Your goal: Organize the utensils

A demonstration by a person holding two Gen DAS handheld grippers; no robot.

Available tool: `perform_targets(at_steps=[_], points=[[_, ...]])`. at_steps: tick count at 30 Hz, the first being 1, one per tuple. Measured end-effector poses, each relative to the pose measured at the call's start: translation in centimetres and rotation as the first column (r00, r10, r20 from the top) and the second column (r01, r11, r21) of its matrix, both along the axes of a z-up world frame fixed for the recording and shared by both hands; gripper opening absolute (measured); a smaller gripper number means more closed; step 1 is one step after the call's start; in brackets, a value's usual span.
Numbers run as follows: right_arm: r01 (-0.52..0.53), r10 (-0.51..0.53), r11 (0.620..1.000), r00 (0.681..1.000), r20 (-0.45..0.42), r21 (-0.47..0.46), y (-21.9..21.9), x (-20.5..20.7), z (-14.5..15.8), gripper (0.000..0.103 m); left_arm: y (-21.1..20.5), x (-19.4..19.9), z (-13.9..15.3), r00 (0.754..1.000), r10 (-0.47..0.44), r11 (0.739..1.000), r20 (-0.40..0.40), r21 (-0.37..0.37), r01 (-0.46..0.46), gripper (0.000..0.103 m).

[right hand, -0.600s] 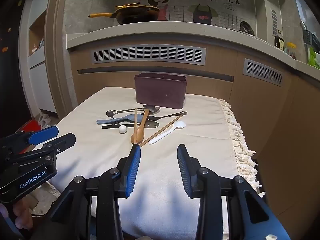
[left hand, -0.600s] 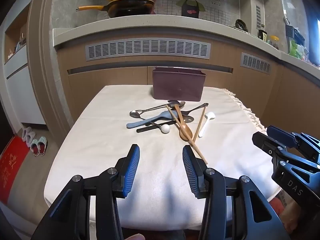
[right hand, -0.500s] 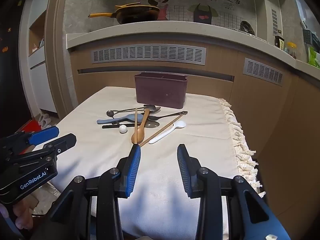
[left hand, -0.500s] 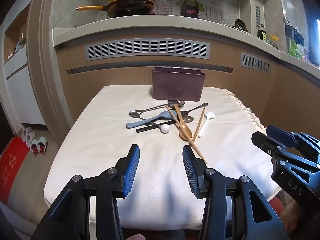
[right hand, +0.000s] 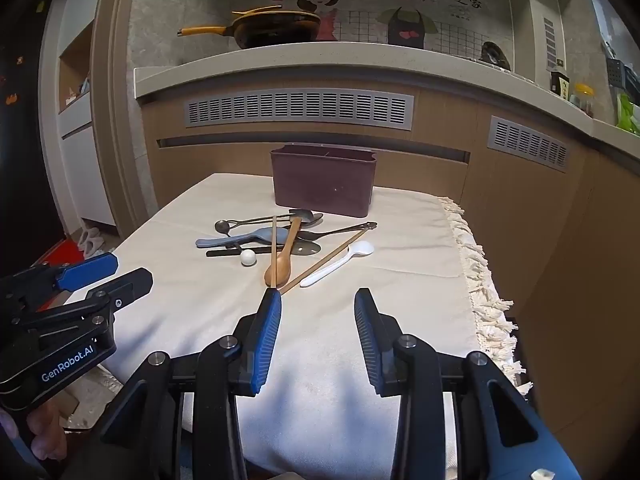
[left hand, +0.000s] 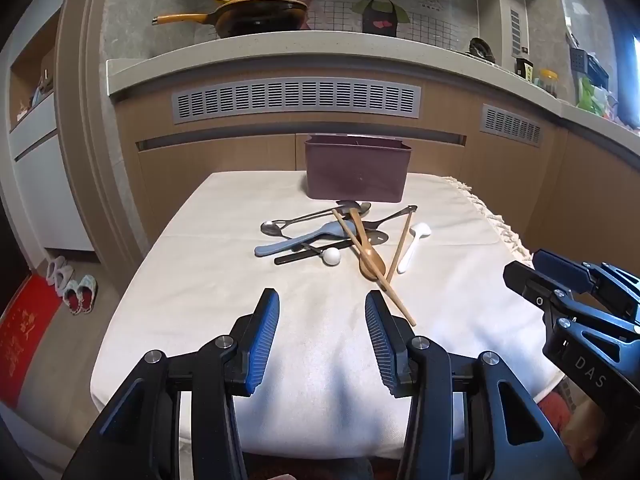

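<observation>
A pile of utensils lies mid-table: a wooden spoon (left hand: pixel 370 258) (right hand: pixel 285 258), chopsticks (left hand: pixel 401 242), a white spoon (left hand: pixel 414 242) (right hand: pixel 340 262), a blue spoon (left hand: pixel 304 236) (right hand: pixel 244 238), metal spoons (left hand: pixel 304 218) and a white-balled black utensil (left hand: pixel 331 256). A dark purple holder box (left hand: pixel 356 170) (right hand: pixel 324 184) stands behind them. My left gripper (left hand: pixel 320 308) is open and empty over the near table. My right gripper (right hand: pixel 318 308) is open and empty, its left fingertip close to the near chopstick ends.
The table wears a cream cloth (left hand: pixel 224 276) with a fringed right edge (right hand: pixel 476 264). A cabinet counter (left hand: pixel 280 46) with a yellow-handled pan (left hand: pixel 256 16) rises behind. Slippers (left hand: pixel 72 284) and a red mat lie on the floor at left.
</observation>
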State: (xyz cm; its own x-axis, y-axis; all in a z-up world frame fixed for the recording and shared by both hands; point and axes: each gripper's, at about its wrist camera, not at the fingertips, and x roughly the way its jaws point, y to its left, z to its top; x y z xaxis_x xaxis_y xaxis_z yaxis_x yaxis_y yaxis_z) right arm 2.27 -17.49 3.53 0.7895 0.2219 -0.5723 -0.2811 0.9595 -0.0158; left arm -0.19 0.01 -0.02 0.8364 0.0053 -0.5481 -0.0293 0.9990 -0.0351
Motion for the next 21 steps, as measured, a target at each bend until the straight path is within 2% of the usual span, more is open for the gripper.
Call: perform_targets(at_steps=[21], points=[[0.013, -0.013, 1.0, 1.0, -0.006, 0.012, -0.31, -0.07, 0.04, 0.035, -0.5, -0.18, -0.22, 1.0, -0.007, 1.0, -0.002, 0.012, 0.007, 0.046]])
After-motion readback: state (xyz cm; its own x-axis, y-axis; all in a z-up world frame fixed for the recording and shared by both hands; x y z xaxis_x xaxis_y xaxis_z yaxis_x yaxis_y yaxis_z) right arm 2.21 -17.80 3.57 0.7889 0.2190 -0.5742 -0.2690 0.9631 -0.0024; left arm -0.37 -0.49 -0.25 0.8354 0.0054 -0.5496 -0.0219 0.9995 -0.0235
